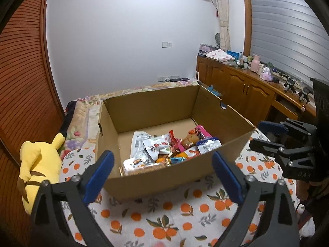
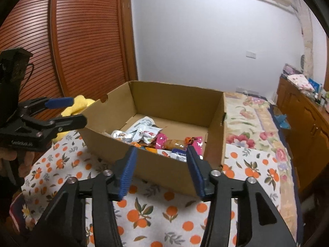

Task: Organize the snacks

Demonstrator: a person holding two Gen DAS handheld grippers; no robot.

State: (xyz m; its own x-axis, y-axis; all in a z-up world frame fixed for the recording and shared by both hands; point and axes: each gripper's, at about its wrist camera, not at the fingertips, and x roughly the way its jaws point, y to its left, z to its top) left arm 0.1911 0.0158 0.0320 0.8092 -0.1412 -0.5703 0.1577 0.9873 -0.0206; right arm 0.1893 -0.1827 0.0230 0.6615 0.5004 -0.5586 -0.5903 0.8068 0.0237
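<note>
One cardboard box (image 1: 156, 107) sits open on a cloth printed with oranges (image 1: 164, 222), and the snack packets (image 1: 168, 150) lie heaped inside it against the near wall, toward the near right corner. The heap overlaps so much that an exact count is unsure; perhaps ten packets, among them one pink packet (image 2: 161, 141), one white pouch (image 1: 139, 142) and one brown bar (image 2: 174, 144). The near wall cuts off the lowest packets in both views. Two grippers are present. The left gripper (image 1: 163, 170) stands before the near wall with its jaws spread wide, nothing between them. The right gripper (image 2: 162, 170) is released too, its jaws less far apart and empty. One yellow plush toy (image 1: 39, 160) lies left of the box, partly hidden behind the left gripper's finger. Small bottles on the far right cabinet (image 1: 242, 84) are too small to count.
</note>
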